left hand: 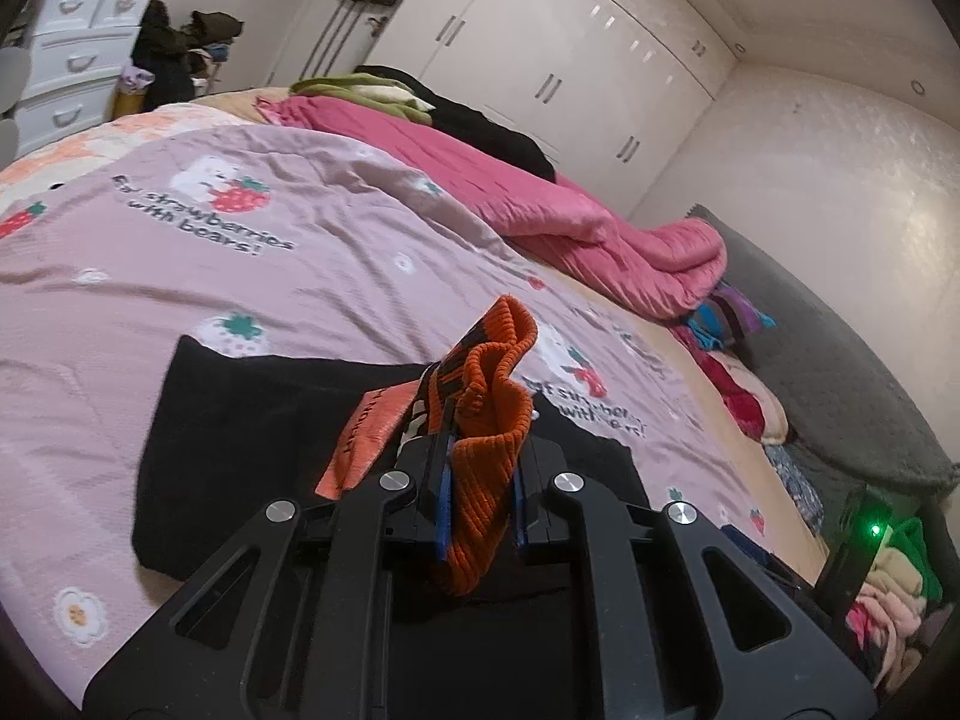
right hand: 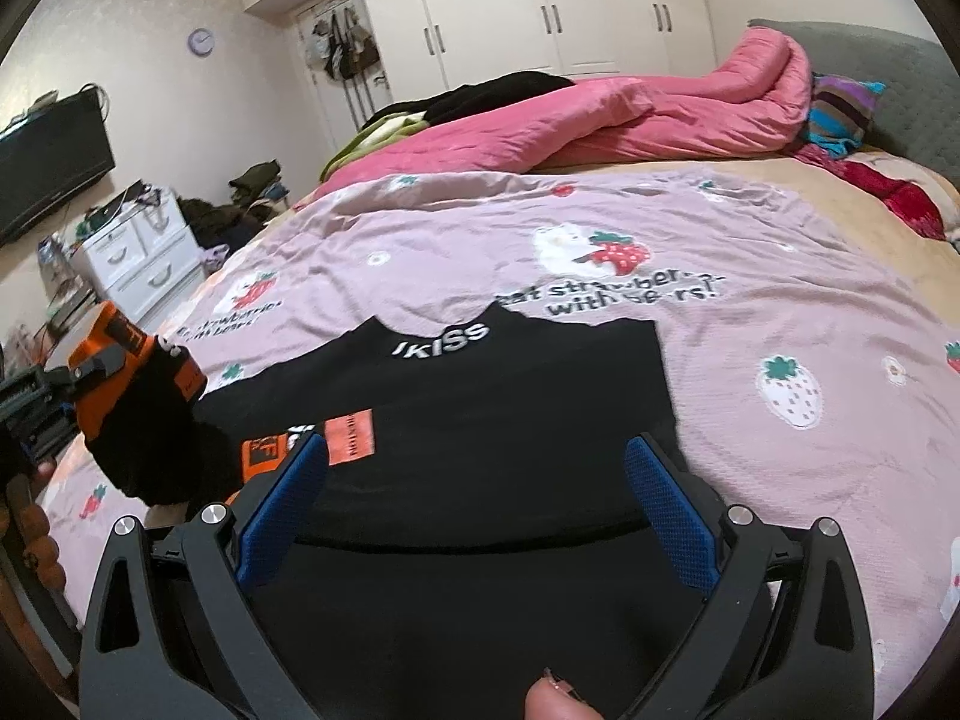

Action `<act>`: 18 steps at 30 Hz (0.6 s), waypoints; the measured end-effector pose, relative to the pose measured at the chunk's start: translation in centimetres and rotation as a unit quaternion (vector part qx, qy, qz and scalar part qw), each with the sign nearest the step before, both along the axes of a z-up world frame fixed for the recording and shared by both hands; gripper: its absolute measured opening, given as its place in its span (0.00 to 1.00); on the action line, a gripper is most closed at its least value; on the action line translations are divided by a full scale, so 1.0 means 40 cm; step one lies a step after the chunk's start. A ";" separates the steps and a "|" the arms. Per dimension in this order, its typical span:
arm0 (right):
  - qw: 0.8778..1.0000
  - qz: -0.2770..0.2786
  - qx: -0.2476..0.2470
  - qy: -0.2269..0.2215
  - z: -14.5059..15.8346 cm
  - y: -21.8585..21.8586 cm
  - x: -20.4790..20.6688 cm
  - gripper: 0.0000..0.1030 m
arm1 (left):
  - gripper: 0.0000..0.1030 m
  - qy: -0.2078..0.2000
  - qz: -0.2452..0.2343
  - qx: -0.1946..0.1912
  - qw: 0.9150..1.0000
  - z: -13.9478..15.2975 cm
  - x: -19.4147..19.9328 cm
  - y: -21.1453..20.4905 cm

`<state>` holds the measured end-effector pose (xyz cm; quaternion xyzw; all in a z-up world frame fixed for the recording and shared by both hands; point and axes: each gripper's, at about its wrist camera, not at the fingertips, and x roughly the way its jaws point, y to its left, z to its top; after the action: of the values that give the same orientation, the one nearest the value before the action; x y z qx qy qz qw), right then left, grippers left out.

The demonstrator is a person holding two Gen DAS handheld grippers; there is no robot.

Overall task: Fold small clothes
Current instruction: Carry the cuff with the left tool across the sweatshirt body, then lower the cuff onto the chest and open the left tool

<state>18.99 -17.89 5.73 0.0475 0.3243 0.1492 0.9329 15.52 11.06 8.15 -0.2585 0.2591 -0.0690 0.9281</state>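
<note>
While left gripper (left hand: 480, 468) clamps orange cuff (left hand: 489, 420) of black top (right hand: 480, 408), right gripper (right hand: 474, 480) gapes wide w/ nothing pinched, over bedspread (right hand: 750, 372).

Pink quilt (right hand: 648, 114) bunched on strawberry bedsheet (right hand: 780, 312); white wardrobe (right hand: 540, 6) behind; wall television (right hand: 48, 162).

1. The pale purple printed bedsheet (left hand: 252, 276) carries dark lettering, "strawberries with bears!", beside a white bear and red strawberry print, far ahead and left of the left gripper.
2. The same print repeats on that sheet ahead of the right gripper, reading "eat strawber… with bears!", partly creased.
3. The black knit garment (right hand: 480, 396) lying flat has white letters "KISS" at its collar, straight ahead of the right gripper; any letter before them is unclear.
4. An orange rectangular fabric label (right hand: 351, 437) on that garment bears small dark print, too small to read.
</note>
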 end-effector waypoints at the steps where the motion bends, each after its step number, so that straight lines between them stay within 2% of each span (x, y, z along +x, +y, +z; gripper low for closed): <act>1: 1.000 -0.006 0.002 0.000 0.001 -0.010 0.001 0.96 | 0.07 -0.001 -0.007 0.000 1.000 -0.001 0.006 -0.014; 8: 0.999 -0.036 0.023 0.003 0.002 -0.086 0.004 0.96 | 0.07 0.001 -0.053 0.021 0.998 -0.009 0.031 -0.110; 18: 0.996 -0.074 0.048 0.018 -0.011 -0.179 0.010 0.96 | 0.07 0.040 -0.115 0.035 0.992 -0.075 0.082 -0.229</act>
<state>19.41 -25.06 5.29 0.1189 0.3292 0.0948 0.9319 18.79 1.89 5.14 -0.1971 0.3263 -0.1557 0.9113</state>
